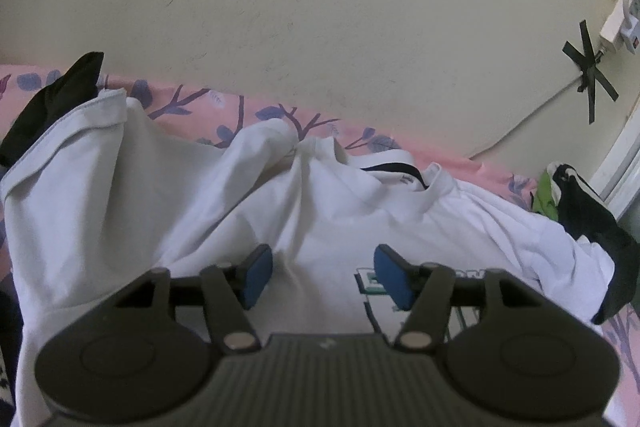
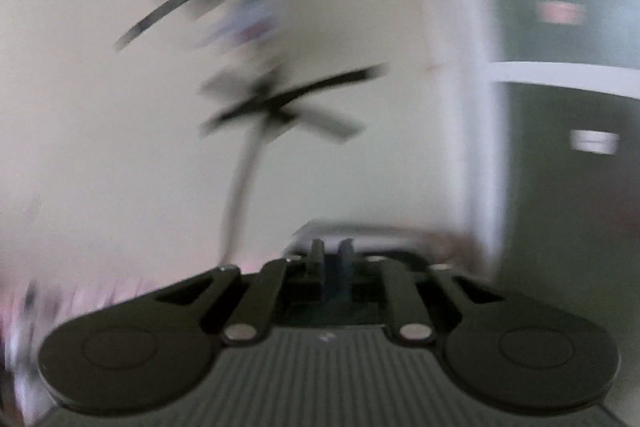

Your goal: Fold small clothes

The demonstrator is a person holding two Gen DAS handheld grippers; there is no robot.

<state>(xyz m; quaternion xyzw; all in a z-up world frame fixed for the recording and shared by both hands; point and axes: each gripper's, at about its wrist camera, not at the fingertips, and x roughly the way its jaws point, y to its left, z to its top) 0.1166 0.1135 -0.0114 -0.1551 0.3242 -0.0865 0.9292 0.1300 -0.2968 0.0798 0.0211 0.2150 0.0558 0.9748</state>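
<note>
On the far left of the left wrist view a black garment [image 1: 60, 95] lies bunched on the pink floral bedsheet [image 1: 264, 111], touching the rumpled left side of the white T-shirt [image 1: 280, 211]. The shirt sprawls across the bed, its near sleeve heaped up and its black-trimmed collar [image 1: 404, 175] toward the cream wall [image 1: 320, 27]. The left tongs [image 1: 322, 277] hang spread just above the chest of the shirt, blue pads [image 1: 258, 275] apart, nothing pinched between them, and a green printed logo [image 1: 368, 279] peeks out beside the right pad. Further right, a green-and-black garment [image 1: 576, 203] sits at the shirt's edge, and black tape crosses [image 1: 592, 83] pin a cable to the wall.

My read: this is the flattening stage, before the first fold. The shirt is too crumpled to fold, so the next move calls for a grip on the bunched left sleeve or the hem, drawn outward to smooth it.

Over to the right wrist view, and it's a smear. It shows the wall, a tape cross [image 2: 280, 107] and a white door frame [image 2: 476, 87], but no shirt at all. The right tongs [image 2: 334, 267] appear pressed nearly together with nothing between them, though the blur makes that uncertain. Only the left view shows the clothing; only the right shows the doorway.
</note>
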